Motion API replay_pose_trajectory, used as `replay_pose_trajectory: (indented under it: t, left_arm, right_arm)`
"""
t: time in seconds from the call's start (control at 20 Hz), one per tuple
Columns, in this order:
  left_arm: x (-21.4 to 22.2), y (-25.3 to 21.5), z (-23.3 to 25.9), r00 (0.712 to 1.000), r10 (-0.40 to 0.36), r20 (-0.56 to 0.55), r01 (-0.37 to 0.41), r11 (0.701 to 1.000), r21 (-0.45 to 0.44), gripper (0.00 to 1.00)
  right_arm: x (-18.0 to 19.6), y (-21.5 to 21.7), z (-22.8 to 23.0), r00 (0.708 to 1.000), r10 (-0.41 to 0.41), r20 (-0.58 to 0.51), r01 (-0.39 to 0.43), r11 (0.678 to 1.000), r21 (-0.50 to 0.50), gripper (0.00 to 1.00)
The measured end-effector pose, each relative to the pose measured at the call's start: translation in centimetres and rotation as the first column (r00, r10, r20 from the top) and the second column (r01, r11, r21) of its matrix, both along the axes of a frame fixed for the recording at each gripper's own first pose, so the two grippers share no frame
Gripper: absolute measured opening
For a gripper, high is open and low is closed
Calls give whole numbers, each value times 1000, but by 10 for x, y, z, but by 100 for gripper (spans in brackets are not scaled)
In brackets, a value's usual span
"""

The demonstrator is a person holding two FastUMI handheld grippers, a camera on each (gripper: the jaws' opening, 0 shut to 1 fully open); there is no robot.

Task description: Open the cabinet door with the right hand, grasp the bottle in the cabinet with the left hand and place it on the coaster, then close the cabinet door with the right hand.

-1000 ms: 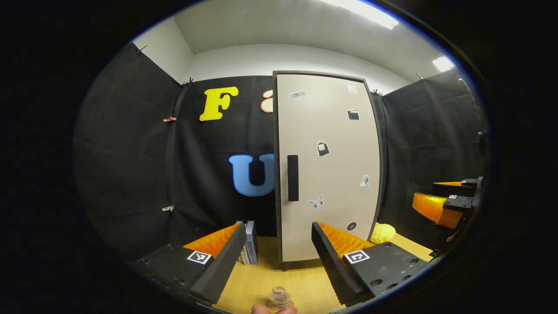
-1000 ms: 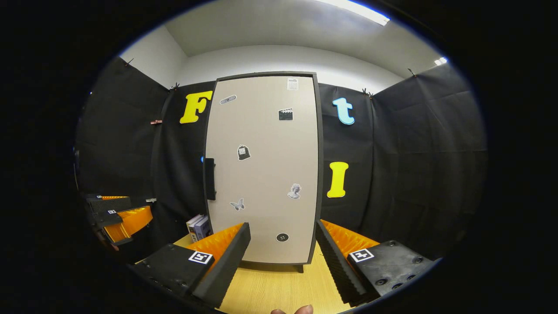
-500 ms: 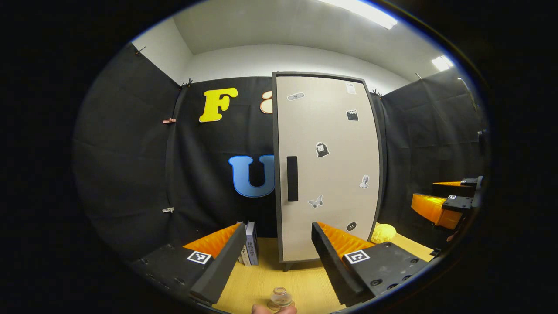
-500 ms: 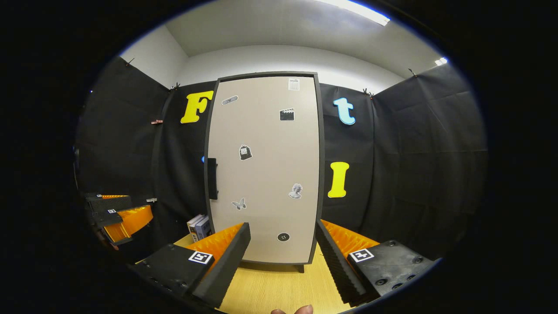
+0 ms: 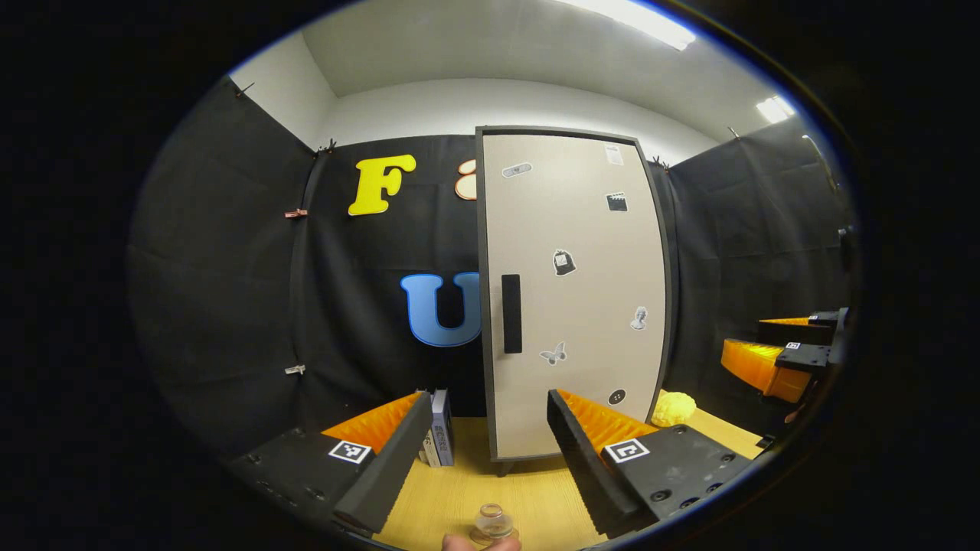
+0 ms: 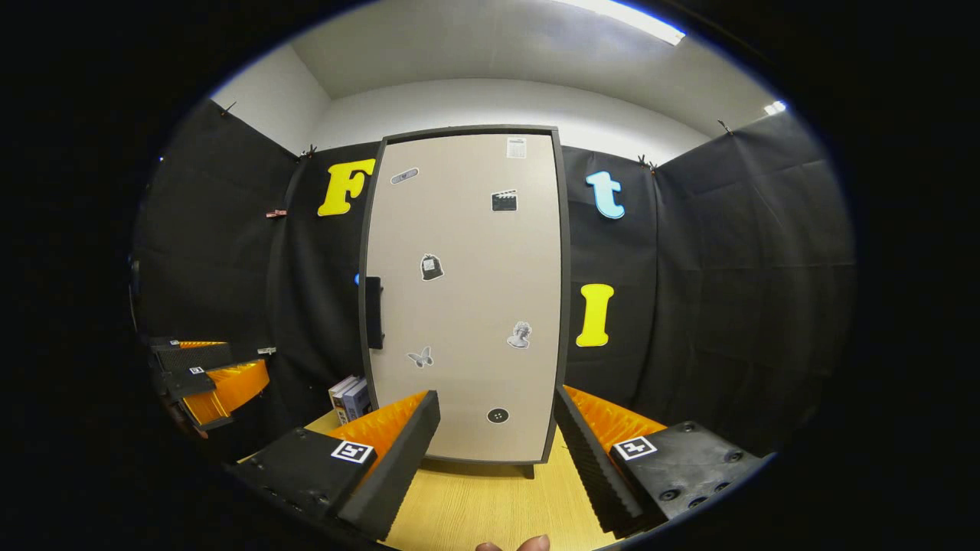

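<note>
The cabinet door (image 6: 467, 298) is closed, its black handle (image 5: 511, 314) at its left edge. Both the left gripper (image 5: 482, 451) and right gripper (image 6: 494, 459) have fingers spread wide, holding nothing, above the wooden desk (image 6: 490, 505). Books (image 5: 438, 436) stand left of the cabinet

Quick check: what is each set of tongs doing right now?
Left tongs: open, holding nothing.
Right tongs: open, holding nothing, facing the closed cabinet door.
</note>
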State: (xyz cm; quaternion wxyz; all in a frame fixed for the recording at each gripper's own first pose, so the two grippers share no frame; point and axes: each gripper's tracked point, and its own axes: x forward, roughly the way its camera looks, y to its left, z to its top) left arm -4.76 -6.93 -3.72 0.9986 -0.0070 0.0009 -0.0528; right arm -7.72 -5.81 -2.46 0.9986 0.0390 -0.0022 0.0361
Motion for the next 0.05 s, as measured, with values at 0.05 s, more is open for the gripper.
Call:
replay_pose_trajectory:
  t: [0.05]
  left_arm:
    - [0, -1, 0, 1000, 0, 0, 0, 1000, 1, 95]
  right_arm:
    - [0, -1, 1, 1000, -1, 2, 1, 1000, 0, 98]
